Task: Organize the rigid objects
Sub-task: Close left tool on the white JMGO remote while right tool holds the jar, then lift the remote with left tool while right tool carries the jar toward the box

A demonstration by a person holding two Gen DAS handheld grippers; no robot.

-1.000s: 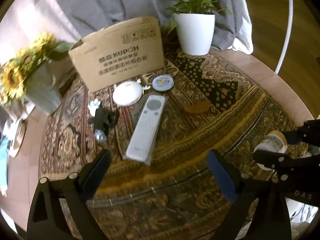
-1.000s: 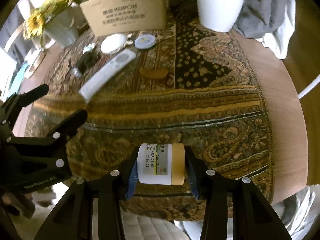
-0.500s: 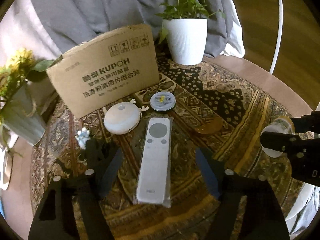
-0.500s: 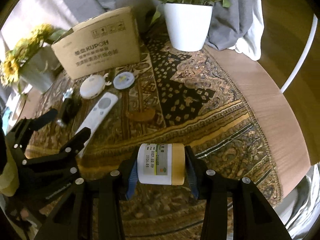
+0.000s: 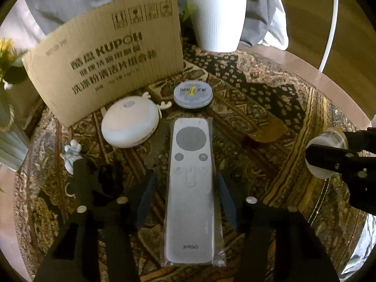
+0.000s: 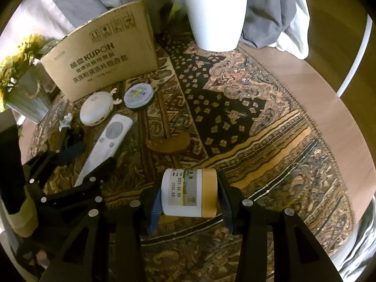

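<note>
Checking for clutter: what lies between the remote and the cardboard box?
In the left wrist view, a white round gadget and a flat round tin.

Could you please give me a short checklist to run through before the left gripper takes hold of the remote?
1. Remote lies between the fingers of the left gripper, whose jaws have just been closing: ok.
2. Pads pressing on the remote: not ok; narrow gaps show on both sides.
3. Remote sits in a clear wrapper that sticks out at its near end, so the grip may slip: cannot tell.
4. White round gadget and small tin lie apart from the remote: ok.
5. Jar is clamped on its side in the right gripper: ok.
6. Right gripper is clear of the left one: ok.
</note>
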